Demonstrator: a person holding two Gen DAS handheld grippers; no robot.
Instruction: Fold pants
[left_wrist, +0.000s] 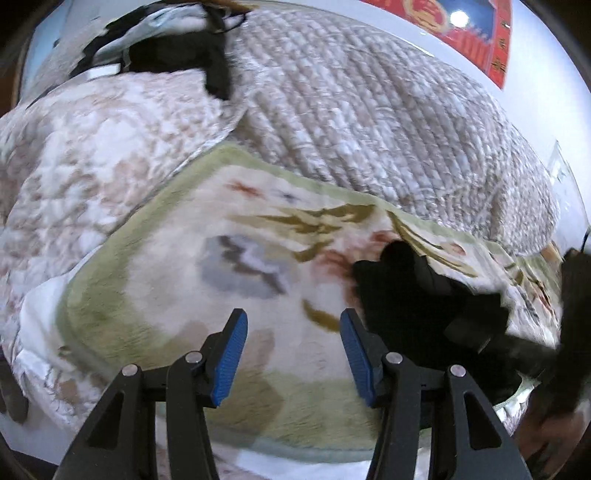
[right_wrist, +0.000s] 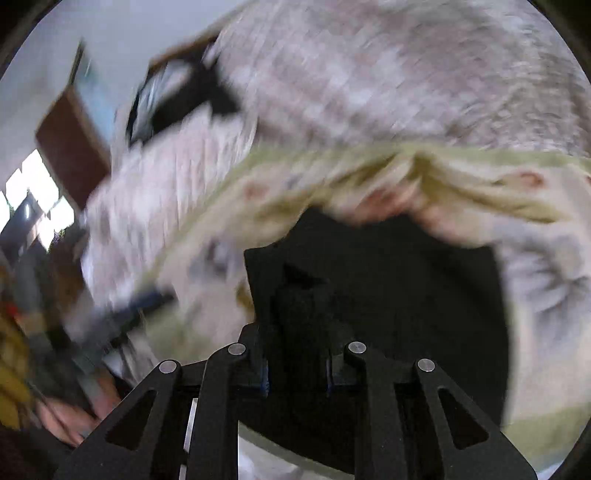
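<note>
While your right gripper (right_wrist: 297, 354) has its fingers clenched on a bunch of the black pants (right_wrist: 388, 295), the folding looks only just begun to me. The pants sit in a dark, rumpled heap on the flowery blanket (left_wrist: 229, 229), near its edge by the quilt (left_wrist: 351, 122), and no neat fold shows yet. You likely still have to lay them flat and fold them over. Your left gripper (left_wrist: 293, 350) hangs over the blanket just beside the pants, with its blue fingers (left_wrist: 231, 354) apart and nothing between them. Only the left view shows those spread fingers and the pants' lumpy edge. Only the right view shows the cloth pinched close up, though it is very blurry.
</note>
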